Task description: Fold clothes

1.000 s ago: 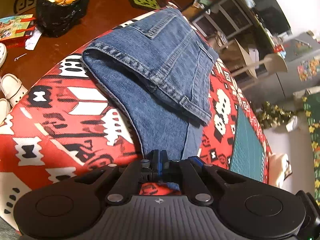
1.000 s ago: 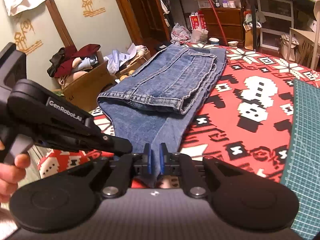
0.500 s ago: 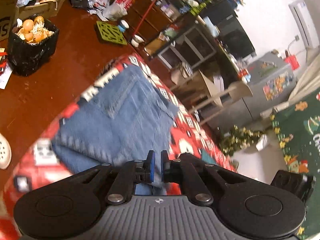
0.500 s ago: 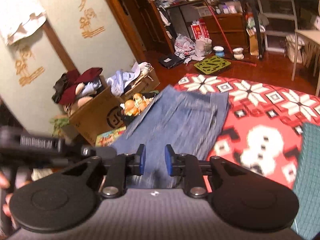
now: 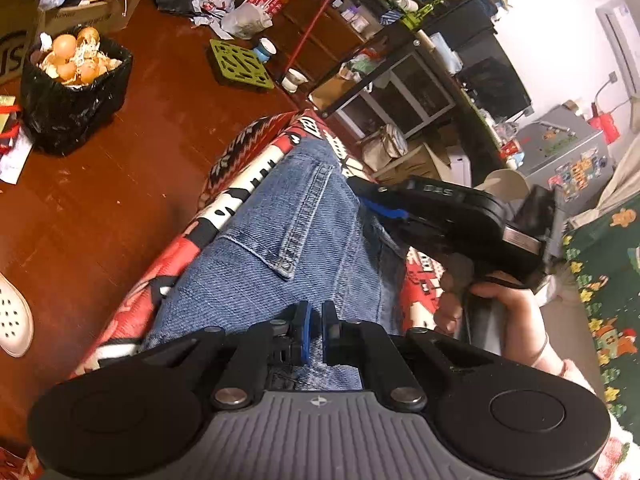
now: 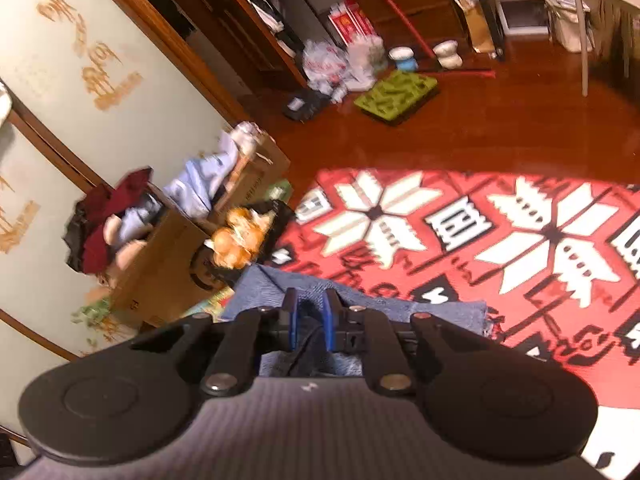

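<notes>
fold: jeans (image 5: pixel 280 248) now doubled, carried over | left tongs (image 5: pixel 313 330) clamped on denim | right tongs (image 6: pixel 310 316) closing, denim between | next: flatten

**Jeans: condition and position**

One pair of blue denim jeans (image 5: pixel 280 248), stitched seams and a pocket corner visible, lies spread over the red patterned cloth (image 5: pixel 176 252). A frayed edge (image 6: pixel 360 300) shows in the right wrist view.
</notes>
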Demonstrator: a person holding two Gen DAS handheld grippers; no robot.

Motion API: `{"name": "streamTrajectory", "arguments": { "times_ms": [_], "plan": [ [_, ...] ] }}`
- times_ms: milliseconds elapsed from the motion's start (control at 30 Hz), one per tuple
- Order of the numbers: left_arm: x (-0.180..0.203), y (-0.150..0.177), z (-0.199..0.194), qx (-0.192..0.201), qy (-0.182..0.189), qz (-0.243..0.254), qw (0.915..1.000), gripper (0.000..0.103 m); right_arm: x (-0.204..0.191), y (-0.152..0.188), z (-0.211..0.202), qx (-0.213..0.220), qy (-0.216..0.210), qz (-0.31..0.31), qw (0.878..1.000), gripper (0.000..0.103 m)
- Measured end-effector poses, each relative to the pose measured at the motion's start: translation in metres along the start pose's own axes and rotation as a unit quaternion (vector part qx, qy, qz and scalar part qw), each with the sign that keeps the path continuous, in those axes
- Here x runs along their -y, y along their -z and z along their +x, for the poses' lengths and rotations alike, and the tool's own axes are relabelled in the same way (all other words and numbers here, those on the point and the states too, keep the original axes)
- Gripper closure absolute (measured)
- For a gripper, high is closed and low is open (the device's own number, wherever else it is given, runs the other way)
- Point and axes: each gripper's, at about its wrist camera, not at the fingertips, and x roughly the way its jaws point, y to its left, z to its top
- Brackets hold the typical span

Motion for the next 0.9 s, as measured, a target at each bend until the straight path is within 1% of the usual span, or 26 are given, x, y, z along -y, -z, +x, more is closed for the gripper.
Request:
{"name": "streamTrajectory", "arguments": {
  "times_ms": [33, 100, 133, 267, 300, 367, 433, 467, 567, 633, 700, 733, 767, 833, 900],
  "plan": [
    [0.0, 0.001, 0.002, -0.002, -0.005, 0.004, 1.0, 0.099, 0.004, -0.002, 0.004, -0.001, 0.012, -0.006, 1.0, 0.103],
    [-0.003, 0.005, 0.003, 0.002, -0.008, 0.012, 0.9999, 0.1, 0.018, -0.004, 0.005, 0.001, 0.029, -0.001, 1.0, 0.103],
    [-0.005, 0.007, 0.002, 0.005, -0.006, 0.011, 0.9999, 0.1, 0.028, -0.006, 0.001, 0.005, 0.029, 0.009, 1.0, 0.103],
    [-0.012, 0.009, -0.001, 0.005, 0.007, -0.005, 0.9999, 0.1, 0.064, -0.006, -0.019, 0.025, 0.061, 0.033, 0.997, 0.103],
    [-0.012, 0.009, -0.003, 0.006, 0.009, -0.007, 0.9999, 0.1, 0.067, -0.006, -0.026, 0.036, 0.052, 0.042, 0.997, 0.1],
    [-0.011, 0.008, -0.006, 0.007, 0.013, -0.007, 0.9999, 0.101, 0.074, -0.007, -0.039, 0.057, 0.033, 0.057, 0.996, 0.1],
    [-0.009, 0.008, -0.009, 0.012, 0.021, -0.008, 0.9997, 0.099, 0.06, -0.008, -0.043, 0.062, 0.001, 0.04, 0.997, 0.096],
    [-0.008, 0.007, -0.01, 0.016, 0.024, -0.009, 0.9996, 0.099, 0.053, -0.009, -0.045, 0.062, -0.014, 0.031, 0.997, 0.096],
    [-0.005, 0.006, -0.011, 0.027, 0.02, -0.005, 0.9994, 0.099, 0.021, -0.011, -0.024, 0.015, -0.056, 0.012, 0.998, 0.095],
    [-0.005, 0.007, -0.009, 0.027, 0.012, -0.004, 0.9996, 0.099, 0.003, -0.01, -0.001, -0.013, -0.066, 0.002, 0.998, 0.095],
    [-0.006, 0.01, -0.006, 0.025, -0.002, 0.002, 0.9997, 0.1, -0.006, -0.005, 0.023, -0.03, -0.038, -0.007, 0.999, 0.096],
    [-0.009, 0.013, -0.006, 0.025, -0.004, 0.002, 0.9997, 0.101, -0.008, -0.003, 0.033, -0.034, -0.022, -0.01, 0.999, 0.101],
    [-0.011, 0.015, -0.006, 0.025, -0.006, 0.002, 0.9997, 0.101, -0.008, 0.0, 0.04, -0.032, -0.007, -0.013, 0.999, 0.103],
    [-0.017, 0.02, -0.012, 0.027, -0.003, -0.008, 0.9996, 0.101, -0.007, 0.005, 0.039, -0.018, -0.005, -0.022, 1.0, 0.103],
    [-0.021, 0.022, -0.02, 0.03, 0.002, -0.016, 0.9994, 0.101, -0.011, 0.003, 0.033, -0.013, 0.02, -0.036, 0.999, 0.103]
  ]
}}
